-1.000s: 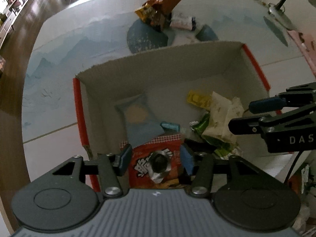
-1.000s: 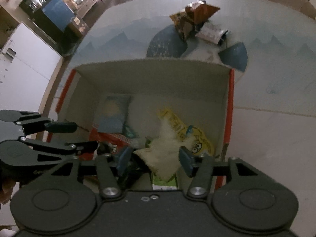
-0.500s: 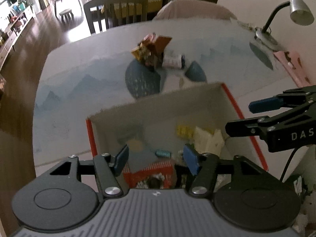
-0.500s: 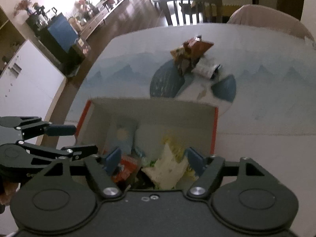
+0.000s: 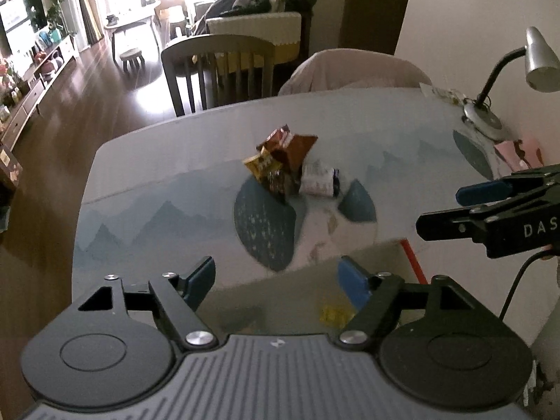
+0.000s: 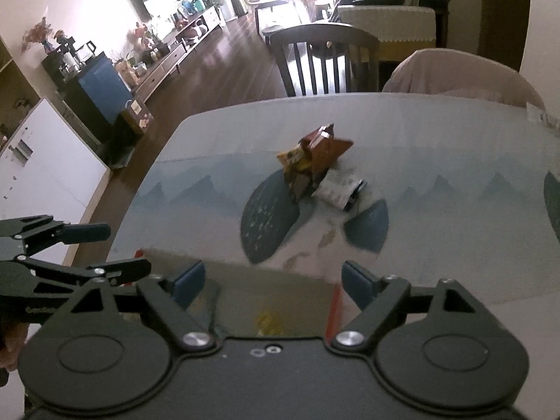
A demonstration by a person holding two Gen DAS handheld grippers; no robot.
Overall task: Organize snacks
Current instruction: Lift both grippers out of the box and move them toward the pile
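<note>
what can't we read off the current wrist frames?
- Box contents: both views, mostly hidden behind the tongs' bodies and blurred; only a yellow packet shows.
- Snack pile on the table: too small and blurred to read labels or count.
- Right tongs: left wrist view, cut off by the right edge.
</note>
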